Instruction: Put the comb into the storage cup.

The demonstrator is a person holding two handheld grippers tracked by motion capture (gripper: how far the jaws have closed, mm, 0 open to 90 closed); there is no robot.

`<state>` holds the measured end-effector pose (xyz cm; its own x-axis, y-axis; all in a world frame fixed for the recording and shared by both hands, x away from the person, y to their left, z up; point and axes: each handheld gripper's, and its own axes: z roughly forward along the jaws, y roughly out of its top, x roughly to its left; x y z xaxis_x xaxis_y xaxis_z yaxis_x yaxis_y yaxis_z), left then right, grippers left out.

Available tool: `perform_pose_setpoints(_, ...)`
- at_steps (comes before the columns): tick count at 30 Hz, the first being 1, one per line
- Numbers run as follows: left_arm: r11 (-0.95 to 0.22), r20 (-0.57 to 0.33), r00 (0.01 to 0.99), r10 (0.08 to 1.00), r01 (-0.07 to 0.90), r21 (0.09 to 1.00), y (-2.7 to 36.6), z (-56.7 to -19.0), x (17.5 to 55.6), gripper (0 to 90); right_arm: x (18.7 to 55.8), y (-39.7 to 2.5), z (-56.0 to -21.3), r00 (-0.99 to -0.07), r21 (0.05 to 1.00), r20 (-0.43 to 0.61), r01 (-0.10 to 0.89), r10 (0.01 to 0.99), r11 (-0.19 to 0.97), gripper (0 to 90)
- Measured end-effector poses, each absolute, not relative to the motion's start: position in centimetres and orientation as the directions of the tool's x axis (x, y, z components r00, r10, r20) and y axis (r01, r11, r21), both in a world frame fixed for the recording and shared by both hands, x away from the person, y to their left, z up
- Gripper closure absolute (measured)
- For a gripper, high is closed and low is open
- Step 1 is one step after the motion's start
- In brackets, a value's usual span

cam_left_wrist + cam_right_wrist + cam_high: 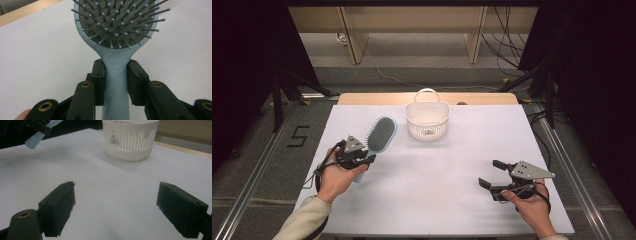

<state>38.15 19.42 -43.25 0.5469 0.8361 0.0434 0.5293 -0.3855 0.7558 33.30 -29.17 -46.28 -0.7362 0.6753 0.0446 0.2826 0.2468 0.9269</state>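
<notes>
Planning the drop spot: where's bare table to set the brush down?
Free: the wide white stretch between the left tongs holding the hairbrush and the open right tongs, in front of the basket. Also right of the basket. Crowded: the table's left edge.

Pale blue hairbrush [116,75] with a grey dotted pad, between black jaws; beyond it, a white slotted basket [427,120], label perhaps barcoded.

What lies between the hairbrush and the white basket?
Nothing: in the high view, bare white table separates the hairbrush from the basket.
</notes>
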Motion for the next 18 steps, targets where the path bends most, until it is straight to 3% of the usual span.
perform_pose_setpoints(18, -0.342, 0.031, 0.526, 0.85, 0.507, 0.791, 19.04, -43.0, 38.4, 70.0, 33.34, -29.16, -46.32, -0.736, 0.926, 0.042, 0.283, 0.675, 0.251, 15.9)
